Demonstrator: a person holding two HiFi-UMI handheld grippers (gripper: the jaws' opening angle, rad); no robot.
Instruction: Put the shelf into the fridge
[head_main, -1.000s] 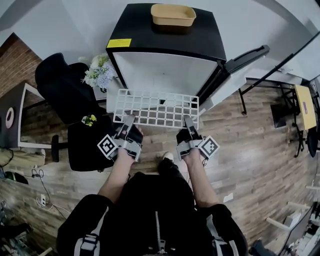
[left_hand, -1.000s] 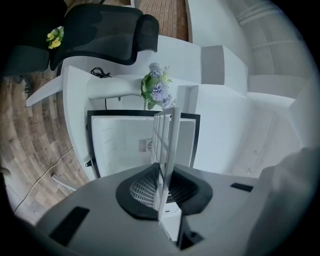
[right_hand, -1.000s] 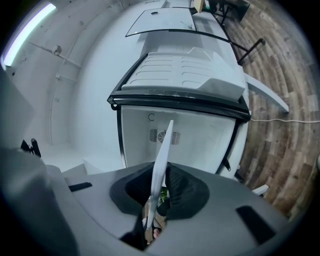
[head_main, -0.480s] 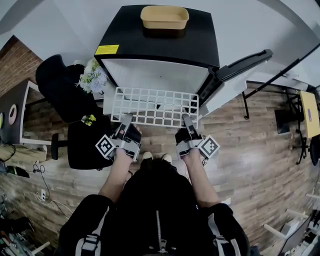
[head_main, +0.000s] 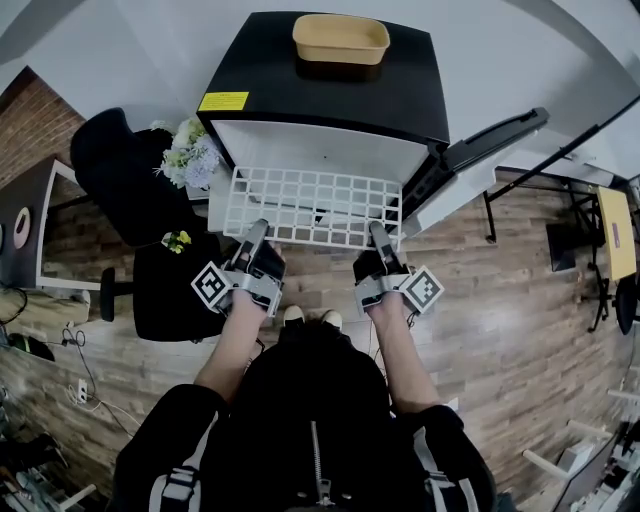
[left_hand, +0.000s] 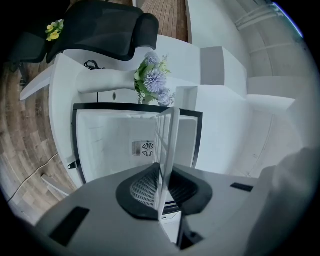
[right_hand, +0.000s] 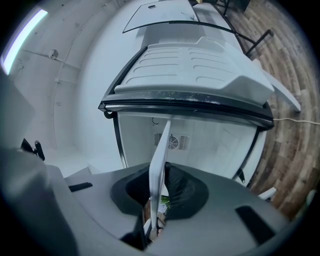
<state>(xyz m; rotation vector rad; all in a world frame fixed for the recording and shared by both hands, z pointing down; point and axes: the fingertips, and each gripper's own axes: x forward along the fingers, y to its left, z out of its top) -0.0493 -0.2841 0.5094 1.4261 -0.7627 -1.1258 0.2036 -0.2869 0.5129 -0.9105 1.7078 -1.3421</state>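
The left tongs (head_main: 254, 235) and the right tongs (head_main: 379, 238) are each clamped tight on the near edge of the white plastic grid shelf (head_main: 313, 205), one near each corner. The shelf is held level in the air, its far edge at the open front of the black-topped white fridge (head_main: 330, 100). The fridge's door (head_main: 480, 140) stands open on the right. A tan rectangular tray (head_main: 340, 38) sits near the far edge of the fridge top.
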